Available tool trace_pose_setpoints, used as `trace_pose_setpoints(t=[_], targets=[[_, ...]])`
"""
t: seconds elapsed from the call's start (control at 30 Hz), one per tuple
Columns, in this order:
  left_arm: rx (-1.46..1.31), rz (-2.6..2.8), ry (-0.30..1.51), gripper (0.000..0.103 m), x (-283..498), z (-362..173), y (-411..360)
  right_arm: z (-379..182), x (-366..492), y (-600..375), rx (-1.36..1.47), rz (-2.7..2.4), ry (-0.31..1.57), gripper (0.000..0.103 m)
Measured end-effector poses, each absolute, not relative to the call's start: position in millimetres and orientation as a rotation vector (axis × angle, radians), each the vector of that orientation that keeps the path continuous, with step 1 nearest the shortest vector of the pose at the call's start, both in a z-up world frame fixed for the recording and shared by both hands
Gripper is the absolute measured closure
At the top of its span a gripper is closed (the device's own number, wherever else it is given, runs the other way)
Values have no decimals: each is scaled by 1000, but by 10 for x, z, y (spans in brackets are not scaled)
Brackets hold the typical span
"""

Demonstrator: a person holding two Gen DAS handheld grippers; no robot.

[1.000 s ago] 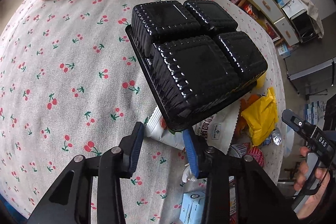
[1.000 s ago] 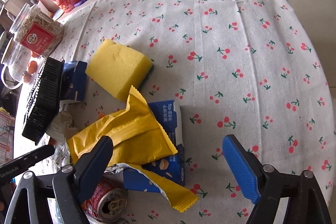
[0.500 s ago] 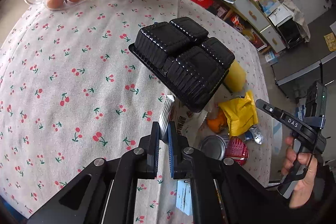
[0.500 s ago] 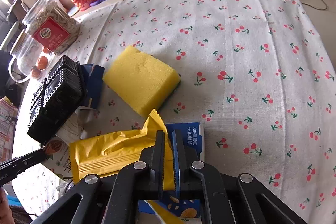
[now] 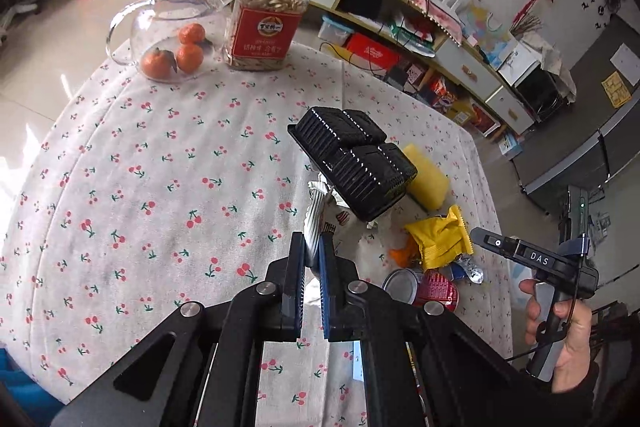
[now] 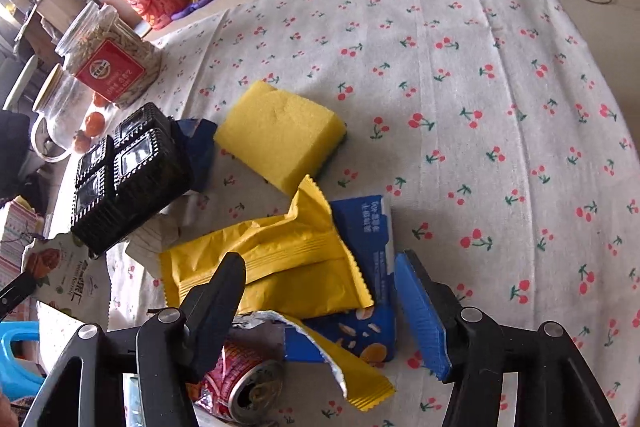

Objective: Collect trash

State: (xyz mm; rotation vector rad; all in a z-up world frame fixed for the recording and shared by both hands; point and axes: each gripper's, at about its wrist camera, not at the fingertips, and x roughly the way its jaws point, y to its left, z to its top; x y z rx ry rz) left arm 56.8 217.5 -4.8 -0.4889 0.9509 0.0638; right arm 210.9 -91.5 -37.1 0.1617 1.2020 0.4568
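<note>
Left claw (image 5: 312, 251) tight on white wrapper (image 5: 315, 223) — right claw (image 6: 320, 301) agape.

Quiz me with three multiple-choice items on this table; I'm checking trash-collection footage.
1. The yellow sponge lies: A on the floor; B beside the black tray; C in a drawer.
2. Tangerines in the glass teapot: A one; B three; C five.
3. The left gripper is: A wide open; B shut empty; C shut on a snack wrapper.
Key: B, it rests on the tablecloth next to the tray; B, three show through the glass; C, the wrapper's crimped edge is pinched between the pads.
</note>
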Motion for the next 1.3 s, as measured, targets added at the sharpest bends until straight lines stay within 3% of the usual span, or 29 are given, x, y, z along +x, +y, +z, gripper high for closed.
trace_pose_setpoints(t=[0.3, 0.37, 0.43, 0.5, 0.57, 0.6, 1.3], targets=[[-430, 98, 948, 97, 473, -42, 2197, -570, 2064, -364, -57, 460, 1210, 33], [-435, 104, 956, 97, 461, -68, 2226, -582, 2054, -327, -102, 441, 1188, 38], [-441, 107, 956, 97, 435, -69, 2257, -613, 2041, -308, -141, 425, 1183, 60], [-442, 110, 948, 97, 409, -45, 2277, -663, 2018, -292, -176, 428, 1188, 72], [-446, 111, 939, 97, 384, -17, 2297, -708, 1964, -249, -206, 450, 1199, 99], [-450, 112, 934, 97, 369, -3, 2302, -731, 1939, -229, -204, 468, 1209, 102], [-493, 7, 781, 97, 172, 498, 2133, 145, 1725, -882, 28, 489, 1005, 103]])
